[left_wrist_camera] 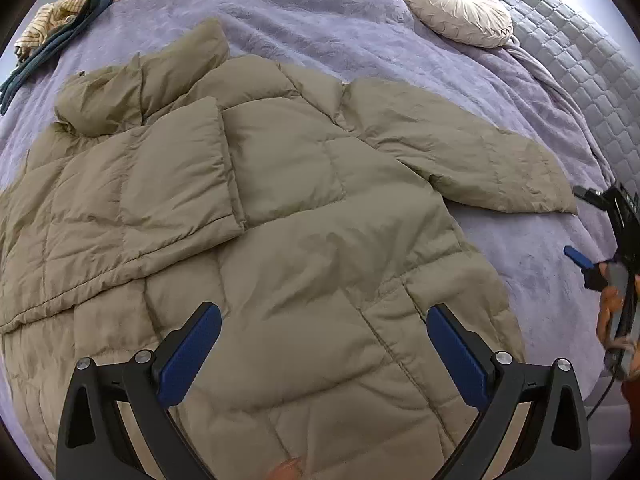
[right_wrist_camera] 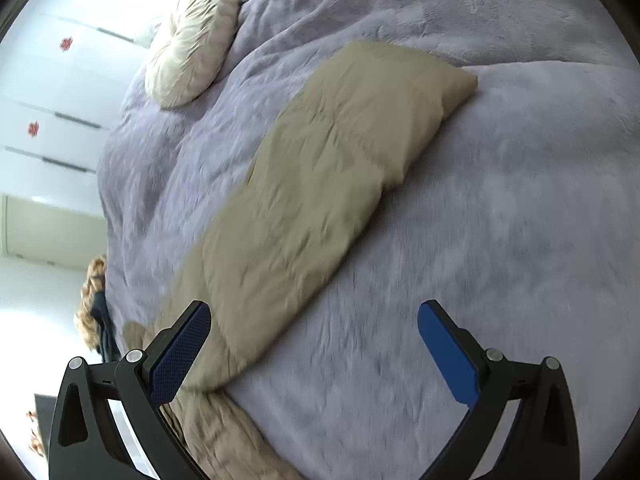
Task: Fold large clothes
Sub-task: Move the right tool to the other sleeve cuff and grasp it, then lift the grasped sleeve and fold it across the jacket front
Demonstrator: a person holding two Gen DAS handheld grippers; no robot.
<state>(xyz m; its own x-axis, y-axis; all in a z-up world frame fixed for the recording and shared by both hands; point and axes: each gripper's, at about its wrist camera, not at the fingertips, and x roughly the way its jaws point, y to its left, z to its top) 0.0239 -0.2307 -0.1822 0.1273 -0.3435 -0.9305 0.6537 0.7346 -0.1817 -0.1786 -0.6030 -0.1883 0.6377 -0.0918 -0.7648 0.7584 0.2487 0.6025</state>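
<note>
A khaki puffer jacket (left_wrist_camera: pixel 280 220) lies spread flat on the purple bed cover (left_wrist_camera: pixel 320 20). Its left sleeve is folded across the chest; its right sleeve (left_wrist_camera: pixel 472 160) stretches out to the right. My left gripper (left_wrist_camera: pixel 324 320) is open and empty, hovering over the jacket's lower body. My right gripper (left_wrist_camera: pixel 576 224) shows at the right edge of the left wrist view, open, just past the sleeve's cuff. In the right wrist view the right gripper (right_wrist_camera: pixel 314 320) is open and empty over the bed cover (right_wrist_camera: pixel 500 220), with the outstretched sleeve (right_wrist_camera: pixel 320 184) running ahead of its left finger.
A round cream cushion (left_wrist_camera: pixel 452 4) lies at the head of the bed beside the grey quilted headboard (left_wrist_camera: pixel 580 60); it also shows in the right wrist view (right_wrist_camera: pixel 192 44). A pile of striped and dark clothes (left_wrist_camera: pixel 60 24) lies at the far left corner.
</note>
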